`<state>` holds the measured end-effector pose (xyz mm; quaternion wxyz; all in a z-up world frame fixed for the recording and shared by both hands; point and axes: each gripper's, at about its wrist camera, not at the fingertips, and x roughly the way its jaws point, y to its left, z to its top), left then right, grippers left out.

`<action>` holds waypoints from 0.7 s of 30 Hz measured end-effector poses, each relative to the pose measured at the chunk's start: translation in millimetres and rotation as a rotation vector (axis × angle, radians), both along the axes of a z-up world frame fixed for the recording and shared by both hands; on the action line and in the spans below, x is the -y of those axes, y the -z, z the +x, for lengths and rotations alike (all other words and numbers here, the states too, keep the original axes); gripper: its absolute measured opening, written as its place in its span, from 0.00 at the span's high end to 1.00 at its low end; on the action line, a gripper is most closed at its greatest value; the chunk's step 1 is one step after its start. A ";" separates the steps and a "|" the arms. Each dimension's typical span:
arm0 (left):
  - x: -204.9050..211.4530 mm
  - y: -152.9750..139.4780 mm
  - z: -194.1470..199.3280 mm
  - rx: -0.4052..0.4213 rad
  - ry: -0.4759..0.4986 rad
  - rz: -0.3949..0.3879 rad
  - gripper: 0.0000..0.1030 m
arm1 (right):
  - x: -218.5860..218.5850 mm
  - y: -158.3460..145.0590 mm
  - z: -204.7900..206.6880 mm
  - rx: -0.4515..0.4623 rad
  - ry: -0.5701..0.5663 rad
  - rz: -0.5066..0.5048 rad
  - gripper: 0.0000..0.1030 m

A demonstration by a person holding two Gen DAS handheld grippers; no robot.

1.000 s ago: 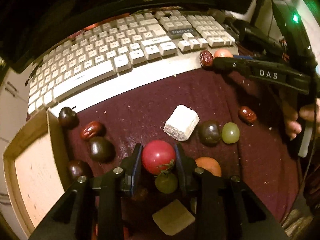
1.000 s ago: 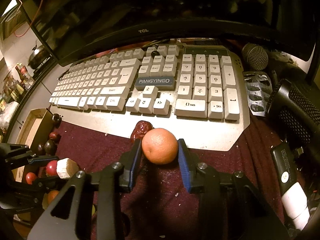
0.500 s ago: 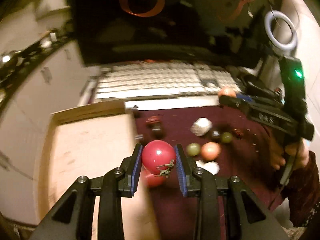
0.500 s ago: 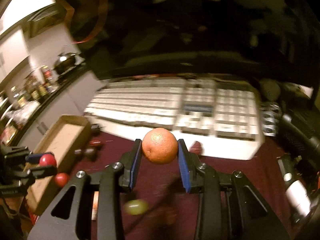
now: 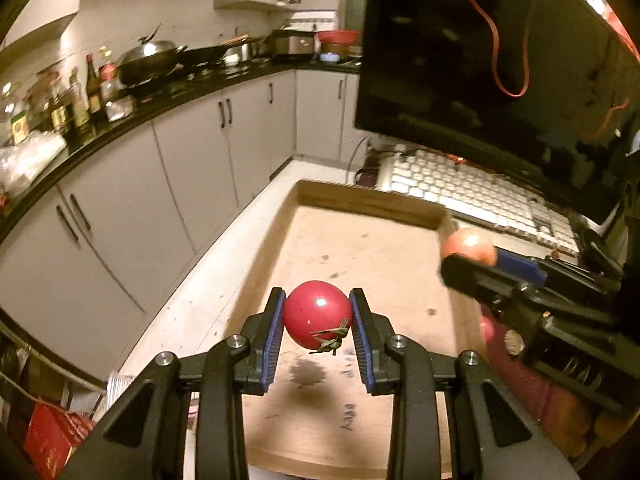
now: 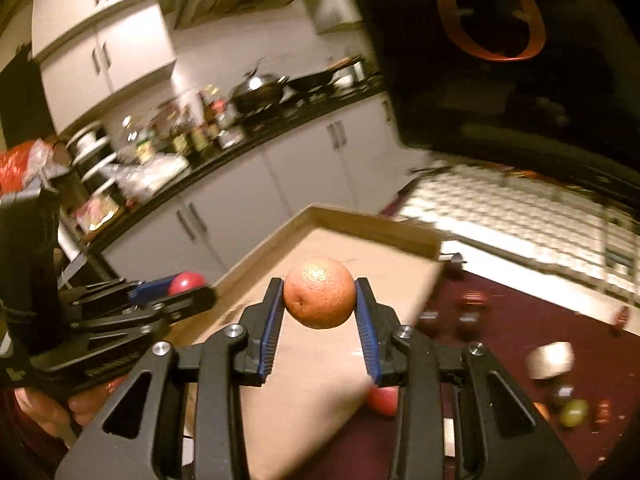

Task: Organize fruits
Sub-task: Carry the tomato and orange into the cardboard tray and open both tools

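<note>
My left wrist camera looks steeply down, close over the wooden tray (image 5: 360,248); my right faces it from the right edge. Both share tray, keyboard (image 6: 520,208), kitchen counter (image 5: 120,120).

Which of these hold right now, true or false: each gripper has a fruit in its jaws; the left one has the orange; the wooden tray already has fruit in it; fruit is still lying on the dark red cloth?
1. Each gripper holds a fruit. True: the left gripper and right gripper are both closed on one.
2. The left gripper holds the round orange citrus fruit. False: it holds the glossy red tomato with a green stem; the right has the citrus.
3. The shallow wooden tray already contains fruit. False: its floor shows only stains.
4. Fruit remains on the dark red cloth. True.
</note>
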<state>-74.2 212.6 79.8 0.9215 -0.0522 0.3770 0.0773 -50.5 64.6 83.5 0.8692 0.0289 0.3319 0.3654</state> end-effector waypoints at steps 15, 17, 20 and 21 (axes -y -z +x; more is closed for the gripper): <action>-22.1 59.7 19.1 -0.159 -0.118 0.085 0.69 | -51.3 63.4 46.9 -0.210 0.075 -0.234 0.64; -18.9 64.1 21.0 -0.178 -0.130 0.105 0.69 | -51.3 68.7 49.7 -0.223 0.083 -0.254 0.64; -17.4 66.2 22.0 -0.190 -0.141 0.118 0.68 | -55.1 70.4 49.0 -0.227 0.077 -0.284 0.64; -16.0 67.0 23.4 -0.199 -0.139 0.128 0.67 | -56.3 70.2 49.2 -0.240 0.077 -0.290 0.64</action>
